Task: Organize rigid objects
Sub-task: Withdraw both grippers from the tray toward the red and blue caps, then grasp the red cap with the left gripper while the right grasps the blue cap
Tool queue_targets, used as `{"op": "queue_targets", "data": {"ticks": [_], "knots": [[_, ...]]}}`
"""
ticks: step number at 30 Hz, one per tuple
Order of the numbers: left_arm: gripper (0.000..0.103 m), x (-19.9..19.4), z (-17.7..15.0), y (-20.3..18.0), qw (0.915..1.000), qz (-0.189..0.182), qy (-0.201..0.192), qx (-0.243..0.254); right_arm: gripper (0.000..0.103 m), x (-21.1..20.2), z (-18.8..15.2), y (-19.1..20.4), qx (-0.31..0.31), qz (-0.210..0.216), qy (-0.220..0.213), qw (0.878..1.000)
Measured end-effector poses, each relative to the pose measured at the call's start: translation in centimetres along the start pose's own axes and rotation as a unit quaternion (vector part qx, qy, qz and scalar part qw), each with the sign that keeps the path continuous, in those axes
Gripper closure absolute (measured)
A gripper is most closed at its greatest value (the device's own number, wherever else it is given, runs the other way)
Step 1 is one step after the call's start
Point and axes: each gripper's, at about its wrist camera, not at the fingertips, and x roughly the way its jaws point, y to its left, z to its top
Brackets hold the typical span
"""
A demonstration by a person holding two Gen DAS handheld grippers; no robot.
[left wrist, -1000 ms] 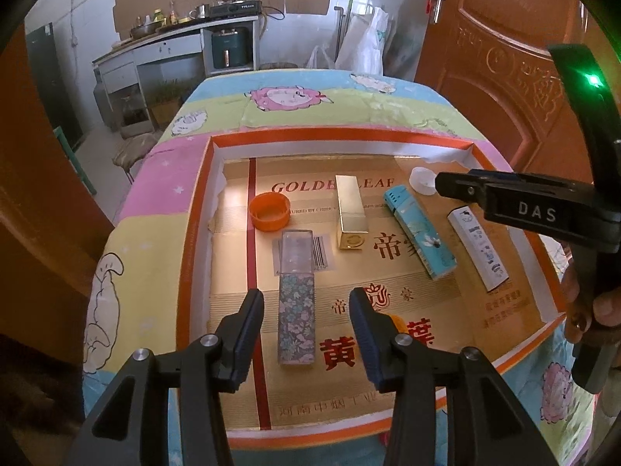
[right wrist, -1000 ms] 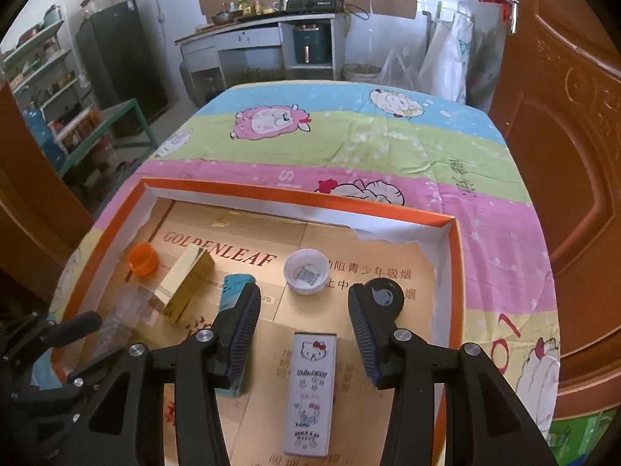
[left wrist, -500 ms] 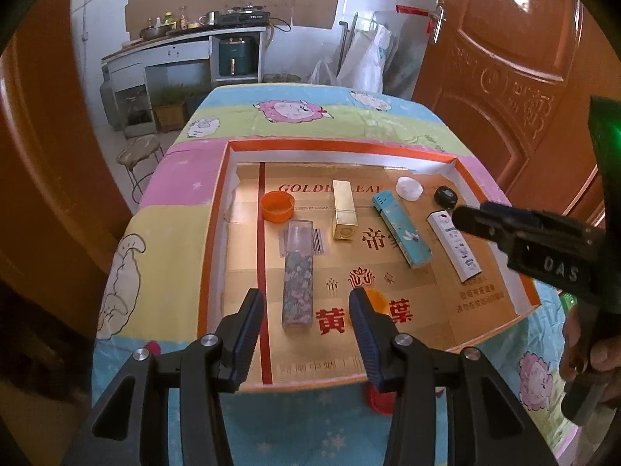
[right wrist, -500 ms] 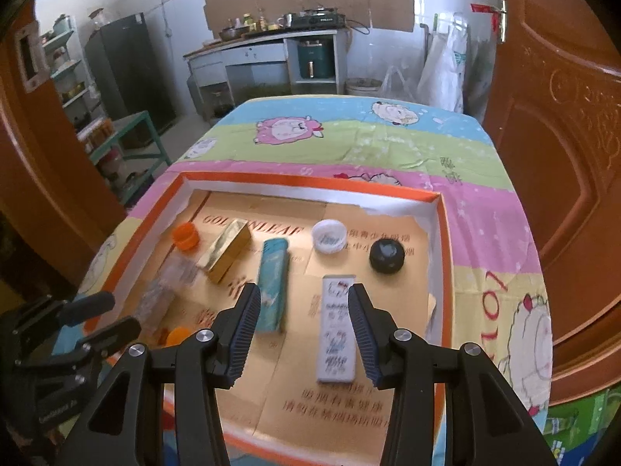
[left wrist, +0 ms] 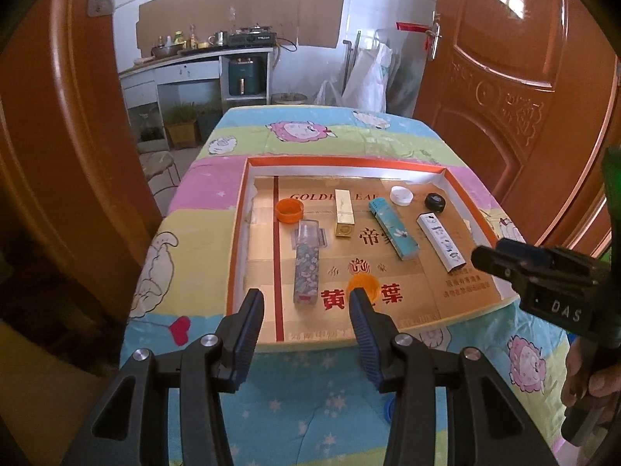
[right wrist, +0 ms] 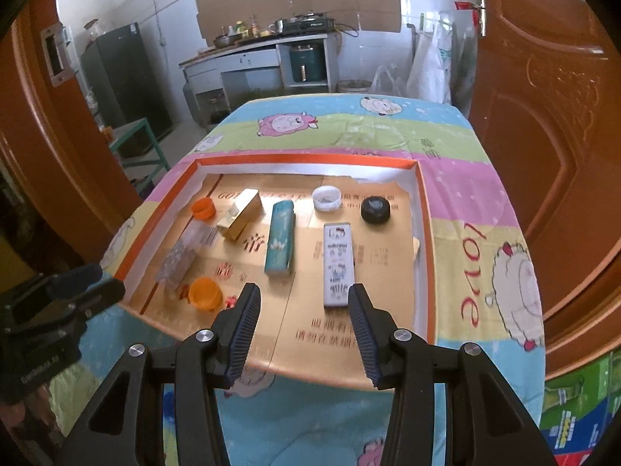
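Both grippers are hanging back over the near edge of the surface, fingers spread and grasping nothing — the left gripper (left wrist: 306, 310) is aiming at the left half of the shallow orange-rimmed tray (left wrist: 341, 161), the right gripper (right wrist: 303, 306) at its right half.

Everything to be organized is lying inside that tray, on its gold cardboard lining. Counting them: four long boxes — a floral box (left wrist: 306, 272) with a clear end, a gold box (left wrist: 344, 213), a teal box (left wrist: 394, 229) and a white cartoon-printed box (left wrist: 440, 242) — plus four caps: two orange caps (left wrist: 289, 209) (left wrist: 363, 285), one white cap (left wrist: 401, 195) and one black cap (left wrist: 434, 202).

The boxes are looking light and stiff, probably thin card that could dent under a hard squeeze; taking each across its narrow width near the middle seems safest. The caps are likely hard plastic, low and a little slippery — pinching across the rim looks best.
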Motion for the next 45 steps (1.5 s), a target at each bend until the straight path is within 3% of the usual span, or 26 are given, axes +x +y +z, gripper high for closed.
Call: {"op": "queue_targets", "data": {"ticks": [24, 34, 43, 44, 45], "knots": [[0.057, -6.4, -5.3, 0.8, 0.9986, 0.021, -0.047, -0.001, 0.054, -6.5, -7.2, 5.1, -0.027, -0.003, -0.021, 0.999], [0.057, -6.1, -7.2, 1.5, 0.9989, 0.019, -0.042, -0.003, 0.054, -2.4, -10.5, 9.5, -0.079, 0.022, 0.009, 0.997], [0.057, -5.2, -7.6, 2.8, 0.9993, 0.018, -0.030, -0.014, 0.055, 1.0, -10.7, 11.5, -0.107, 0.023, 0.027, 0.994], [0.057, -5.0, -7.6, 2.8, 0.9994, 0.016, -0.029, -0.015, 0.059, 1.2, -10.6, 11.6, -0.109, 0.022, 0.029, 0.993], [0.057, -4.9, -7.7, 2.8, 0.9994, 0.015, -0.028, -0.015, 0.073, 1.4, -10.6, 11.7, -0.113, 0.020, 0.031, 0.993]]}}
